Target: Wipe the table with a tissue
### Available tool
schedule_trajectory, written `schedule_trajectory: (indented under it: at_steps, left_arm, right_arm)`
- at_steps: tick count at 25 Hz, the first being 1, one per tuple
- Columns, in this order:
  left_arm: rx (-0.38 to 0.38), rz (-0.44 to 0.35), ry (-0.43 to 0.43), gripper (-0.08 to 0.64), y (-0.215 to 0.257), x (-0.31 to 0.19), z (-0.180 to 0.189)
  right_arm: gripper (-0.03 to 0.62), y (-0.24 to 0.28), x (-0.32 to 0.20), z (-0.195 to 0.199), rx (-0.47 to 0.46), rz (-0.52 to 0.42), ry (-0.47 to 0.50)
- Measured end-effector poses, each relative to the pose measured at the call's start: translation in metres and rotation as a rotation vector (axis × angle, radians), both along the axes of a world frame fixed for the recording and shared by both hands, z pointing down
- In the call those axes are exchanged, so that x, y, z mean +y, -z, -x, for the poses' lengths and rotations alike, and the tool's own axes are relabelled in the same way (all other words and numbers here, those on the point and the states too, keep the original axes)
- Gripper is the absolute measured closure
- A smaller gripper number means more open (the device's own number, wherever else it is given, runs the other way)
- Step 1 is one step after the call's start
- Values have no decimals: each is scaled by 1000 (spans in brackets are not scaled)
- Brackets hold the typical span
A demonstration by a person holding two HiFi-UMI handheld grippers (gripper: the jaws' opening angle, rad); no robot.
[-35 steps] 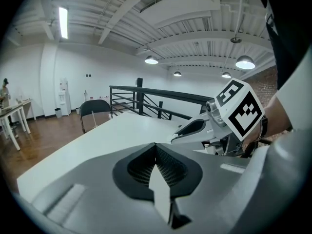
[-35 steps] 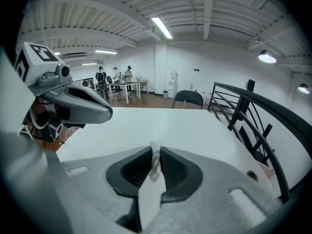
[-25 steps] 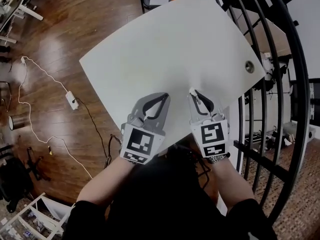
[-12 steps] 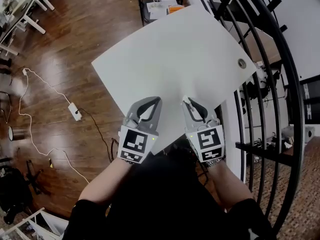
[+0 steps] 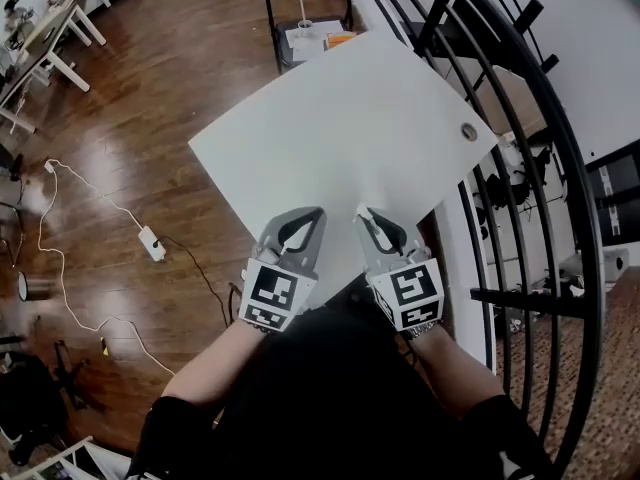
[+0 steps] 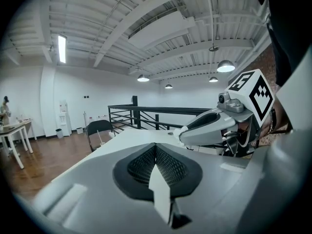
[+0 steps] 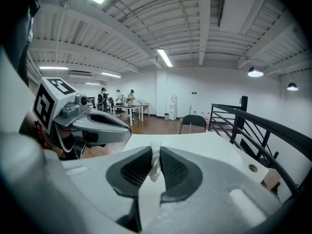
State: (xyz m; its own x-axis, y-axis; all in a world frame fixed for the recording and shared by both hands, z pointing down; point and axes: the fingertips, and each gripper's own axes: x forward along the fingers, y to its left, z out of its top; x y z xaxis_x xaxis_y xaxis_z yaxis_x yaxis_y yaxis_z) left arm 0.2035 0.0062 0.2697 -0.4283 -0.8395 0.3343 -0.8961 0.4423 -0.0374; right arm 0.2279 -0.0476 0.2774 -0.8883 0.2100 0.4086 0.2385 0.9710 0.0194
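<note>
the right gripper pinches a tissue over the near edge of the table. the left gripper is closed on nothing. wiping seems hardly begun; the whole top remains.

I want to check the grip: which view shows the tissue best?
The right gripper view: the tissue sits pinched between the right gripper's jaws. The left gripper view shows only its white tip; the head view hardly shows it.
</note>
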Motion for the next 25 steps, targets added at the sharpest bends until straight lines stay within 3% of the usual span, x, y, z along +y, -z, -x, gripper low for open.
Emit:
schedule_trajectory:
  at_steps: [25]
  left_arm:
    - [7, 4, -67, 549, 1, -16, -5]
  right_arm:
    - [554, 7, -2, -1, 1, -4, -36]
